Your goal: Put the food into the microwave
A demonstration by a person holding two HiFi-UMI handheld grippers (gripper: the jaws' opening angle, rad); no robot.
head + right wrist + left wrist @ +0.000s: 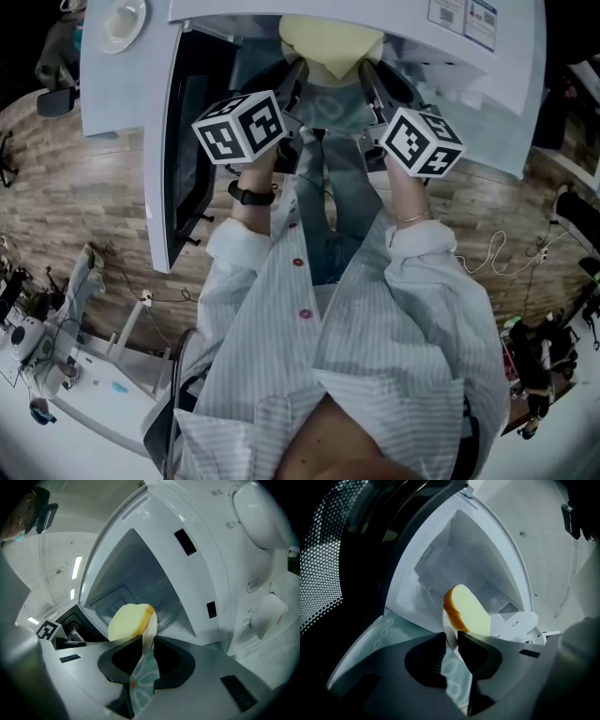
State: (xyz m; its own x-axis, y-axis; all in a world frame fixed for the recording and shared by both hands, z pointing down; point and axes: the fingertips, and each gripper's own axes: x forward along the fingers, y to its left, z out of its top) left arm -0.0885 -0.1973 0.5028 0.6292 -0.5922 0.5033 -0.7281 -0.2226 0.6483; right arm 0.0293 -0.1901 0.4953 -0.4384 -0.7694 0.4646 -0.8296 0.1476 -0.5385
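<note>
Plate [143,682] of bread [127,620] at the microwave's [211,513] mouth.
My left gripper [451,643] and right gripper [147,641] each clamp the plate's rim.

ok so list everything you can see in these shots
microwave: 1, white, in front of the person, cavity open
microwave door: 1, white frame with dark window, swung open at the left
plate: 1, white with teal pattern, held at the cavity mouth
bread slice: 1, pale yellow with orange-brown crust, on the plate
small dish: 1, white, on a white surface, upper left of the head view
floor: 1, brown wood-look, below everything
cable: 1, white, on the floor at the right
wristwatch: 1, black, left wrist
shirt: 1, pale striped, on the person
left hand-held gripper: 1, dark jaws, shut on the plate's left rim
right hand-held gripper: 1, dark jaws, shut on the plate's right rim
</note>
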